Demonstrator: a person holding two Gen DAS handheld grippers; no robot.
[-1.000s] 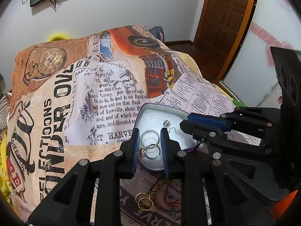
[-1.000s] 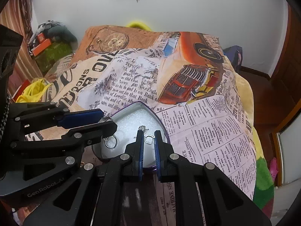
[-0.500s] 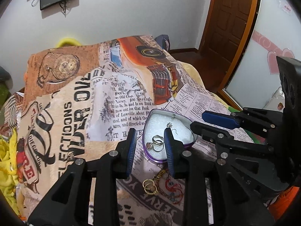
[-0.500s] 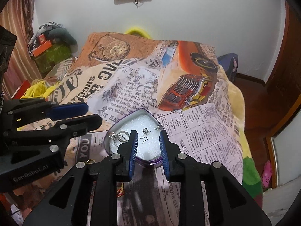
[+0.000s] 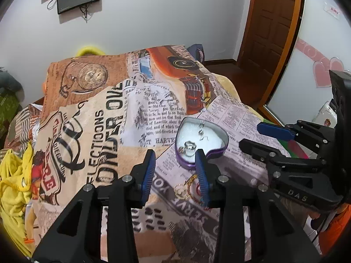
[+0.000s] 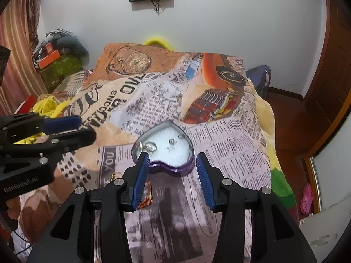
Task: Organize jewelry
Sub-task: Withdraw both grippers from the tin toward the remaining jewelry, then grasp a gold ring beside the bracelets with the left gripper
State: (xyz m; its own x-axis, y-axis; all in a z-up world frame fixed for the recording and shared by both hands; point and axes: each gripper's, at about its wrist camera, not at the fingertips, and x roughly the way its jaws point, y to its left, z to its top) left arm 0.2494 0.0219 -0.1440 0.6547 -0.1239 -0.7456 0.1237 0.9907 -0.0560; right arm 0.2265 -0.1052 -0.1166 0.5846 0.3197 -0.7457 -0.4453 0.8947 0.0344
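Observation:
A purple heart-shaped tin (image 5: pixel 219 151) with a white lining lies on the printed bedspread; it also shows in the right wrist view (image 6: pixel 175 168). Silver rings (image 5: pixel 189 148) and small earrings (image 5: pixel 201 132) lie inside it, also seen in the right wrist view as rings (image 6: pixel 149 146) and earrings (image 6: pixel 172 141). Gold hoops with a chain (image 5: pixel 183 189) lie on the bedspread in front of the tin. My left gripper (image 5: pixel 175 171) is open and empty, above and short of the tin. My right gripper (image 6: pixel 173 177) is open and empty, just short of the tin.
The printed bedspread (image 5: pixel 109 120) covers the bed. A yellow cloth (image 5: pixel 13 175) lies at its left edge. A wooden door (image 5: pixel 274 22) stands at the right. A small red-gold item (image 6: pixel 147 199) lies by my right gripper's left finger.
Both grippers opened wide and drew back and up from the tin. The rings and an earring stay in the tin.

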